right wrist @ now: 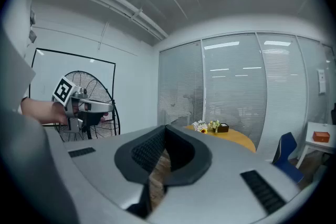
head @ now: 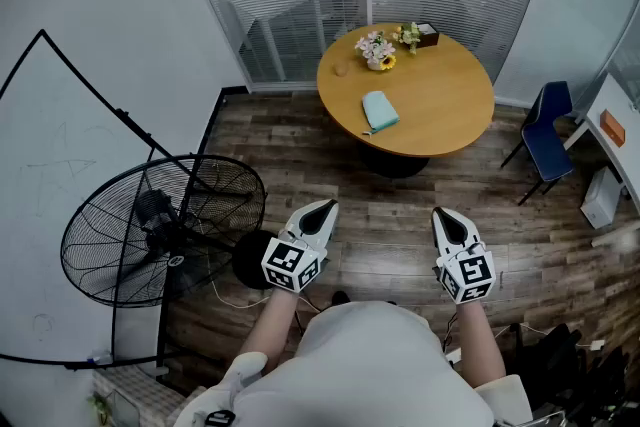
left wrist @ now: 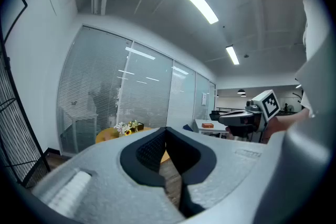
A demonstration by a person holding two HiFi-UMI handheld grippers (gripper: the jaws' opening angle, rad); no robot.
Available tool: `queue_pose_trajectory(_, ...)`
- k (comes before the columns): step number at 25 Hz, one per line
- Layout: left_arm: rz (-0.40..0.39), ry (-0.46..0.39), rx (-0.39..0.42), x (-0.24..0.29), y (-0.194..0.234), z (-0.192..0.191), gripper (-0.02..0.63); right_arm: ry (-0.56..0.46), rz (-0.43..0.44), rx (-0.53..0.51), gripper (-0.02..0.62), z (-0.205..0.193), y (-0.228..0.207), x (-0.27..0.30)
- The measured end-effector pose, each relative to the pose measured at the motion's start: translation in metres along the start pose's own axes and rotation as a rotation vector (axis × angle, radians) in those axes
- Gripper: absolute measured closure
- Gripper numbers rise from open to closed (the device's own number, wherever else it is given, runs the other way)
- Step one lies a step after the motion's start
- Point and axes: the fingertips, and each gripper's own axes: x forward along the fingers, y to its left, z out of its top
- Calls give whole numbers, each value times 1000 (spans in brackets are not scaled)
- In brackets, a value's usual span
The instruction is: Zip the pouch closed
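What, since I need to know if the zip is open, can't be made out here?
- Pouch zip: head view, too far and small to tell open or shut.
- Pouch in gripper views: unseen; left gripper and right gripper cover most of the table.
- Small thing beside the flowers: head view, too small to name.

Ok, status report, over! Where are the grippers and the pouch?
Left gripper and right gripper shut, empty, short of table. Pouch untouched there. Fan off left.
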Motion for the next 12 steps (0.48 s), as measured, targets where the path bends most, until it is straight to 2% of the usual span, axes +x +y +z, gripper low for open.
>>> queue_pose_trajectory(12, -4, 15, -6, -2, -4, -4, 588, -8, -1, 4, 592, 2, 4, -2)
